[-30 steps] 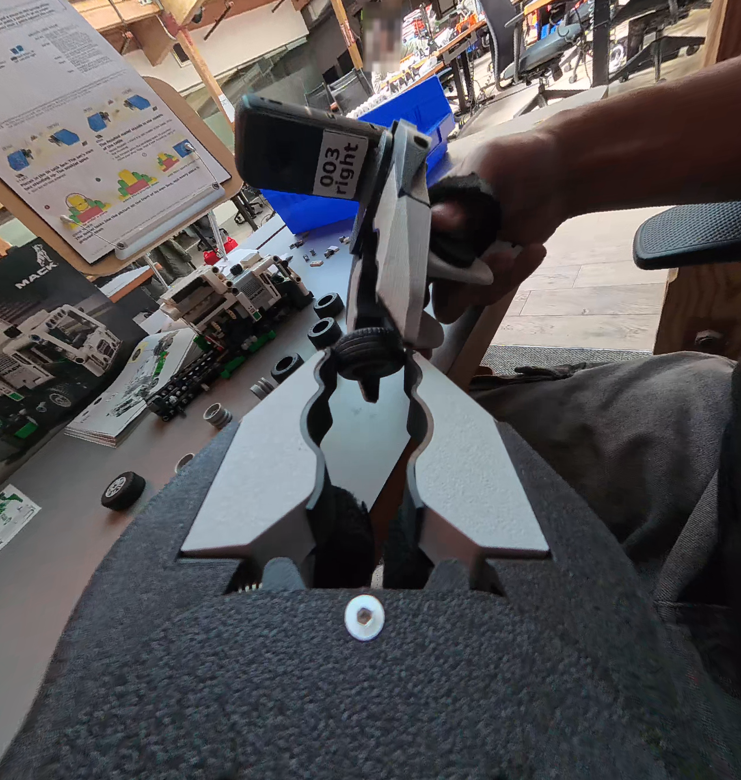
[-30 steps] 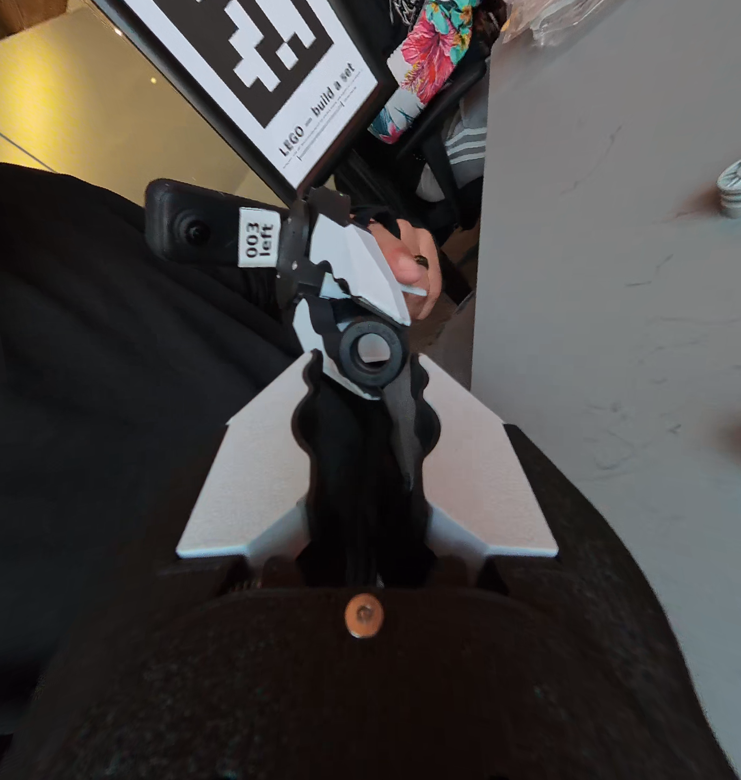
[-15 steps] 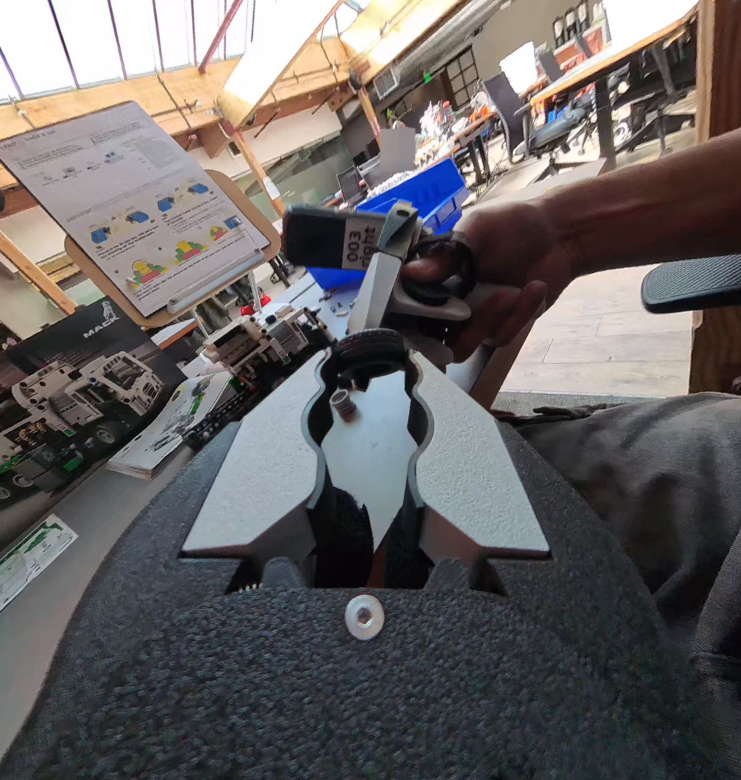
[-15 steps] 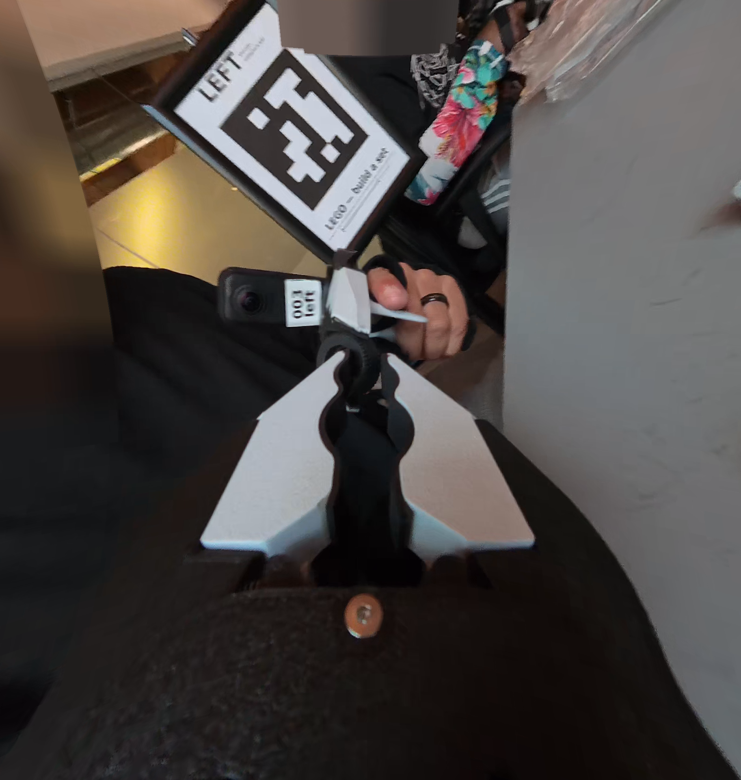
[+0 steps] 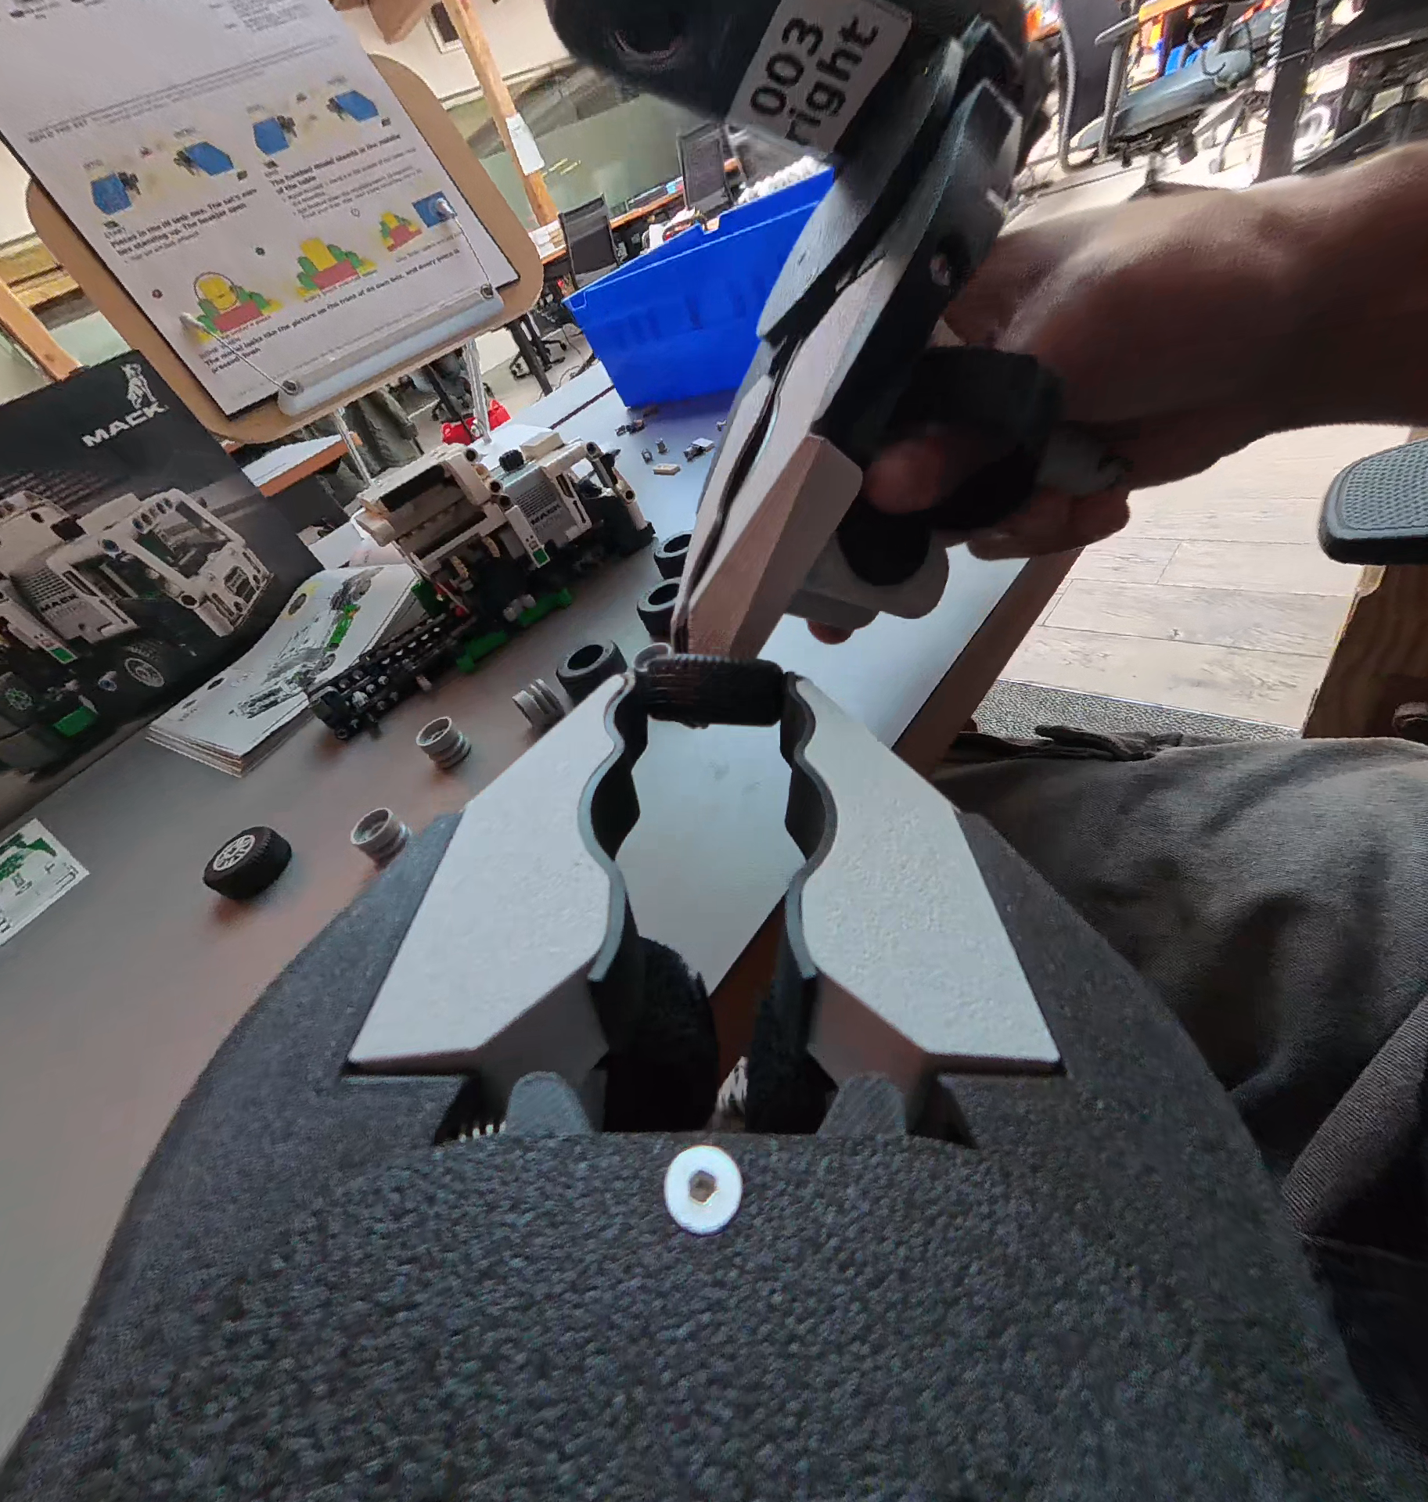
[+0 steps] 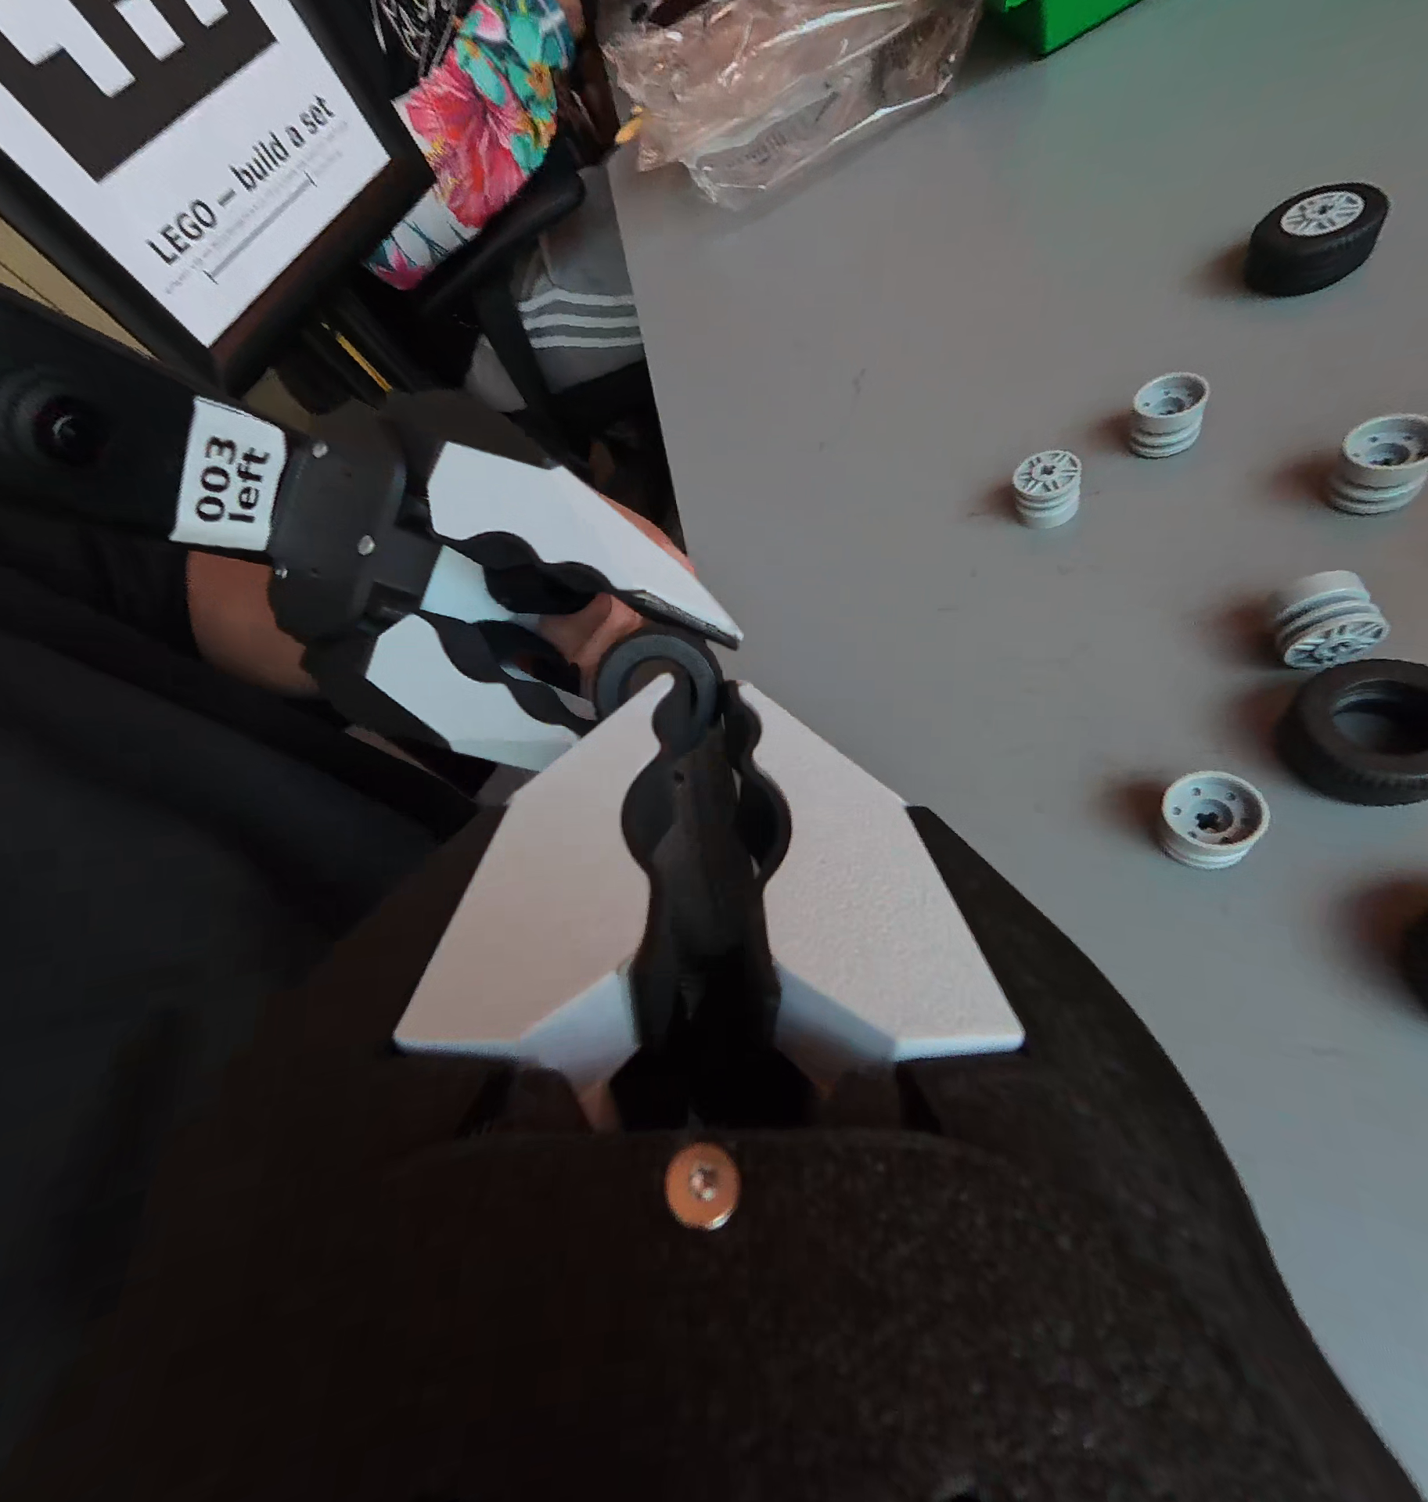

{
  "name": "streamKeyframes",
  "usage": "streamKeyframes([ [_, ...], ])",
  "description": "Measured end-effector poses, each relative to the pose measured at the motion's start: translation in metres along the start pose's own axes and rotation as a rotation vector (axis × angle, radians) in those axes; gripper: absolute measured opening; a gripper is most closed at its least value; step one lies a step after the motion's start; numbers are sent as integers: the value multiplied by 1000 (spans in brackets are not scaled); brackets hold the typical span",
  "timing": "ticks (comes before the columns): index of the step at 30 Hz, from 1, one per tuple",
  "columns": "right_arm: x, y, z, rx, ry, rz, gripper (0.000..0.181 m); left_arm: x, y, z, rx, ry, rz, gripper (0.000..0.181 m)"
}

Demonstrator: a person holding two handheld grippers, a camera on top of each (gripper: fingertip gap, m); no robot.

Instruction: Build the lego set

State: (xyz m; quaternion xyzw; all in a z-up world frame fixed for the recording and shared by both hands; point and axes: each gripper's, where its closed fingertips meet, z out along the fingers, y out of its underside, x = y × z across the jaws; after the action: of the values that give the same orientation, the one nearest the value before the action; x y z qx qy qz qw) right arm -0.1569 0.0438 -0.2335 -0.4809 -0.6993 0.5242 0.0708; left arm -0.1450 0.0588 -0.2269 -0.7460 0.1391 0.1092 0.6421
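A black tyre (image 5: 714, 695) sits between the fingertips of my left gripper (image 5: 710, 691), which is shut across its tread, just off the table's near edge. My right gripper (image 5: 682, 642) comes down from above, its tip against the top of the tyre. In the right wrist view my right gripper (image 6: 698, 699) is shut at the tyre's (image 6: 625, 679) wall. The left gripper (image 6: 653, 679) reaches in from the left with the tyre between its fingers.
On the grey table (image 5: 125, 1016) stand a part-built white truck (image 5: 483, 528), its box (image 5: 84, 528), a booklet (image 5: 288, 675) and a blue bin (image 5: 678, 325). Several grey rims (image 6: 1214, 821), loose tyres (image 6: 1377, 731), a finished wheel (image 6: 1316, 236) and a plastic bag (image 6: 775, 89) lie nearby.
Both grippers have swung together with the tyre. The right gripper is now closer and steeper in the left view, and the right view has turned toward the table with the rims.
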Motion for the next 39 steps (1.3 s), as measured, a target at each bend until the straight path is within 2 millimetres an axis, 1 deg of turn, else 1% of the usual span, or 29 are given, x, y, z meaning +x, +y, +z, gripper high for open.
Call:
streamKeyframes([
  [1, 2, 1, 0, -15, 24, -7, 7, -1, 2, 1, -13, -8, 2, 31],
  [7, 9, 11, 3, -109, 136, -30, 7, 2, 13, 4, -65, -26, 104, 31],
  [9, 10, 11, 3, -121, 163, -36, 7, 2, 14, 5, -70, -46, 128, 31],
  [14, 5, 12, 0, -118, 90, 41, 7, 4, 9, 4, -48, -33, 139, 31],
  [16, 0, 5, -8, -76, 22, 14, 10, 4, 3, 2, -16, -29, 108, 30],
  [19, 3, -16, -43, 39, -27, 18, 21, -2, -5, -3, 27, -26, 33, 30],
  [21, 13, -24, -62, 98, 13, -3, 21, -7, -6, -5, 45, -18, -23, 29],
  [23, 22, -20, -68, 91, 59, -20, 18, -10, -8, -7, 59, -10, -51, 29],
  [26, 37, -6, -60, 51, 123, -11, 14, -11, -10, -7, 66, -10, -54, 28],
  [29, 59, 6, -50, 0, 220, -22, 15, -9, -8, -6, 55, -2, -61, 28],
  [31, 78, 7, -48, -12, 324, -56, 21, -9, -7, -7, 53, -1, -66, 28],
  [34, 94, 4, -45, -37, 443, -168, 24, -12, -6, -7, 50, 2, -90, 28],
  [36, 101, 2, -41, -49, 484, -207, 24, -14, -4, -6, 43, 1, -110, 28],
  [39, 107, 8, -34, -107, 496, -209, 29, -20, 1, -6, 26, -20, -120, 28],
])
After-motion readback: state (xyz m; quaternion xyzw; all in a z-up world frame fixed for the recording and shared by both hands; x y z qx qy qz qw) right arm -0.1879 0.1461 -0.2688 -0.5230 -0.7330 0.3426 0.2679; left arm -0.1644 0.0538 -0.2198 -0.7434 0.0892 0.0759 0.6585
